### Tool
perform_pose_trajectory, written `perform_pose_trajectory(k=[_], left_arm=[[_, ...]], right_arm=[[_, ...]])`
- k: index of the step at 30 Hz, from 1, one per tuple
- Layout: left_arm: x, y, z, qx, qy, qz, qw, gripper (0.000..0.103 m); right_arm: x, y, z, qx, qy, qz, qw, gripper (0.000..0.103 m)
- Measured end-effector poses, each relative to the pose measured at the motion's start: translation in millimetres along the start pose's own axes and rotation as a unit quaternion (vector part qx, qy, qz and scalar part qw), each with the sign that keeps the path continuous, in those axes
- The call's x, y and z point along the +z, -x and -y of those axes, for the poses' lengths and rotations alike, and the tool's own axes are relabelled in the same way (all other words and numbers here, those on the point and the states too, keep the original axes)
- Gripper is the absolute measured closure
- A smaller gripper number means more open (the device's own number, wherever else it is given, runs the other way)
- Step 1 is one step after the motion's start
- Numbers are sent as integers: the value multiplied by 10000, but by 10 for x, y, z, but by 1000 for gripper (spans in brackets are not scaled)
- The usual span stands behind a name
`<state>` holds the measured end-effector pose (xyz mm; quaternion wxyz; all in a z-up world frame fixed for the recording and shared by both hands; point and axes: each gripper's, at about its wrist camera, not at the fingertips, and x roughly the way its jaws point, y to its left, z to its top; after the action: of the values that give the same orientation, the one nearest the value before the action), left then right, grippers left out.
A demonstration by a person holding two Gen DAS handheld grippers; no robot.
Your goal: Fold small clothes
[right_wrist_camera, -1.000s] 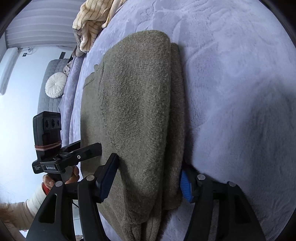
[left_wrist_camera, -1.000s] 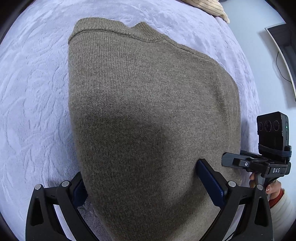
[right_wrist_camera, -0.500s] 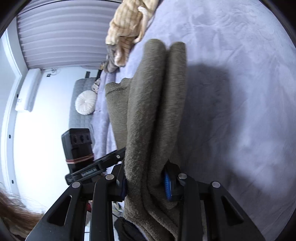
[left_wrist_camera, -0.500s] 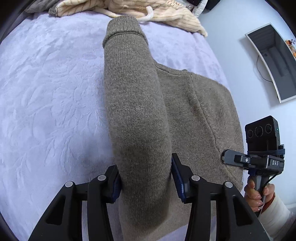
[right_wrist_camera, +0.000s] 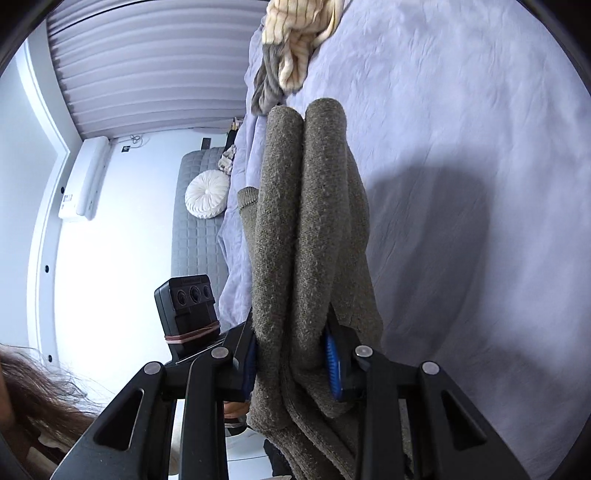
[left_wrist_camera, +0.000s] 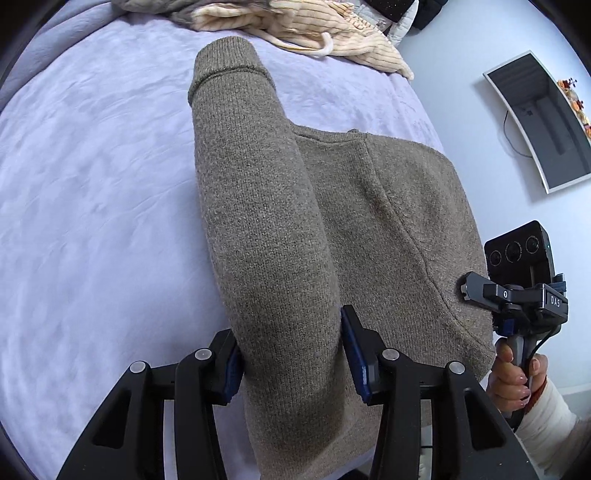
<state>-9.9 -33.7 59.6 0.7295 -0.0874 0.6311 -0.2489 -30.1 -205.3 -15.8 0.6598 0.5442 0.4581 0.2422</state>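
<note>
- The sweater (left_wrist_camera: 280,229) lies on the bed (left_wrist_camera: 92,192), its near end between the left tongs (left_wrist_camera: 291,363).
- Its other edge sits between the right tongs (right_wrist_camera: 291,363).
- A pile of clothes (left_wrist_camera: 306,29) lies beyond the sweater.

Bed w/ lilac blanket (left_wrist_camera: 92,177); brown sweater (left_wrist_camera: 388,221) partly on it; cream clothes (left_wrist_camera: 325,33) at far edge.

You get bright, even, cool daylight in both views. In your right wrist view the lifted olive-brown knitted sweater (right_wrist_camera: 306,236) throws a soft-edged shadow onto the lavender plush bedspread (right_wrist_camera: 480,155). Focus is crisp centrally; fisheye bending curves the white wall (right_wrist_camera: 122,266), and black vignette rings every corner.
</note>
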Motion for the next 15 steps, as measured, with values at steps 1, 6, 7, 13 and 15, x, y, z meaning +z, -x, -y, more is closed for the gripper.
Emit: perform_pose_trajectory(k=[1, 6, 7, 13, 15], left_arm=[[-57, 37, -48, 54, -14, -3, 10000, 55], [-292, 10, -350, 644, -11, -88, 9979, 55], [-330, -30, -398, 1006, -38, -123, 9948, 54], [-501, 75, -494, 1640, -9, 94, 9864, 49], [-528, 134, -470, 1776, -80, 175, 9839, 49]], right_arm=[[-50, -75, -3, -6, -9, -20, 10000, 70], [-324, -367, 145, -340, -151, 23, 9993, 71], [-342, -394, 196, -728, -182, 93, 9971, 71], [-406, -203, 190, -3007, 54, 273, 9533, 71], [-475, -133, 89, -2978, 104, 365, 9539, 71]])
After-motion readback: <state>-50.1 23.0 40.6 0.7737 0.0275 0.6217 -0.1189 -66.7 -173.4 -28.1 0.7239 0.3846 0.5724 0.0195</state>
